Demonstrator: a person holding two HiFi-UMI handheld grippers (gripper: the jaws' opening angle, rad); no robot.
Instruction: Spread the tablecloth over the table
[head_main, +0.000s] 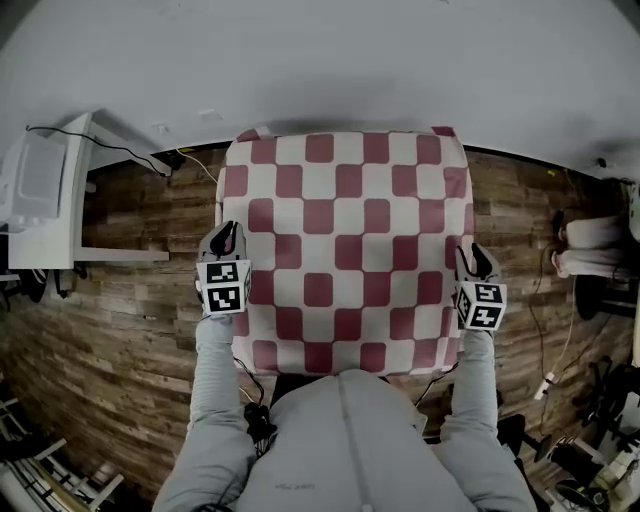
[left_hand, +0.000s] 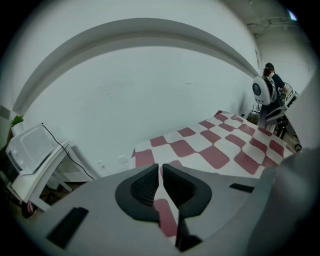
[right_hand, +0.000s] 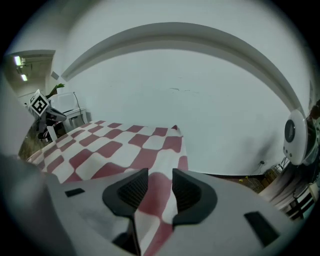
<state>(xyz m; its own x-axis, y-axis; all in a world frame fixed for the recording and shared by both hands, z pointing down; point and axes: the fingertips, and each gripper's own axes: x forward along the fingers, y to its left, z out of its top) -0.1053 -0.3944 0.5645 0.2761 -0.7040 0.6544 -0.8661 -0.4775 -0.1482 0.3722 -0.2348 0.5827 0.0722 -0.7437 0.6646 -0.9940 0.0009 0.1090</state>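
A red-and-white checked tablecloth (head_main: 345, 250) lies flat over the square table, its edges hanging over the sides. My left gripper (head_main: 228, 238) is at the cloth's left edge. In the left gripper view the left gripper (left_hand: 161, 177) is shut on a fold of the tablecloth (left_hand: 215, 145), which runs down between the pads. My right gripper (head_main: 472, 260) is at the cloth's right edge. In the right gripper view the right gripper (right_hand: 160, 187) has its jaws apart, and the hem of the tablecloth (right_hand: 110, 145) passes loosely through the gap.
A wooden floor (head_main: 130, 300) surrounds the table, and a white wall stands behind it. At the left is a white cabinet (head_main: 45, 190) with a black cable. A person's feet (head_main: 585, 245) are at the right. Cables and gear (head_main: 560, 400) lie at the lower right.
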